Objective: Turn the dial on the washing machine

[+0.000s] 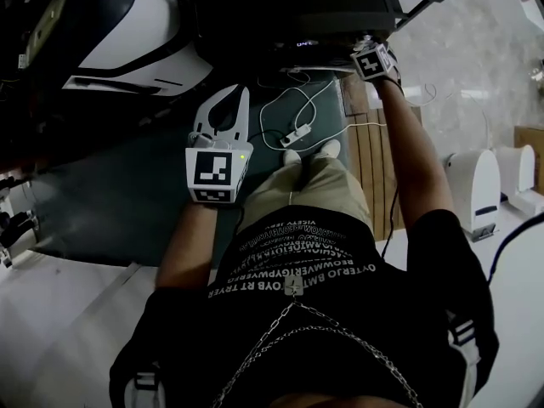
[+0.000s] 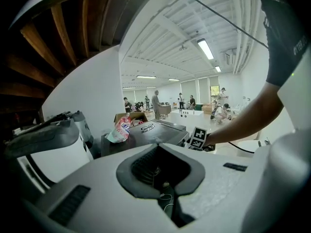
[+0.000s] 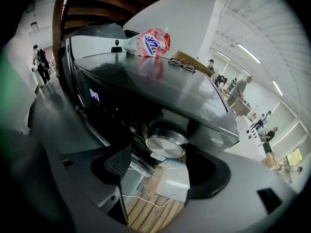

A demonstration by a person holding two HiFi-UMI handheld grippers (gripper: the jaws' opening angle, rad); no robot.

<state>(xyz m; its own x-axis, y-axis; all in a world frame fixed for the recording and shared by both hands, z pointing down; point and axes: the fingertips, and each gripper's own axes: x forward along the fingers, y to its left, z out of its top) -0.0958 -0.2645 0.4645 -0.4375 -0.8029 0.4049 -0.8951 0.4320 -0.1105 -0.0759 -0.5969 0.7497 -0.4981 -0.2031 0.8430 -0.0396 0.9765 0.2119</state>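
Observation:
The dark washing machine (image 1: 340,7) stands in front of me; its top (image 3: 160,81) fills the right gripper view. Its round silver dial (image 3: 165,145) sits on the front panel. My right gripper (image 1: 362,48) reaches up to that panel. In its own view the right gripper (image 3: 160,155) is open, with the dial between its fingertips; the right jaw is at the dial's edge and a small gap shows on the left. My left gripper (image 1: 242,96) hangs lower, away from the machine, over the dark mat. The left gripper (image 2: 163,191) is shut and empty.
A pink detergent pouch (image 3: 146,42) and a pair of glasses (image 3: 182,64) lie on the machine's top. A white appliance (image 1: 127,24) stands to the left. A white cable with a power strip (image 1: 297,132) lies by my feet, beside wooden decking (image 1: 374,151). People (image 2: 156,101) stand far off.

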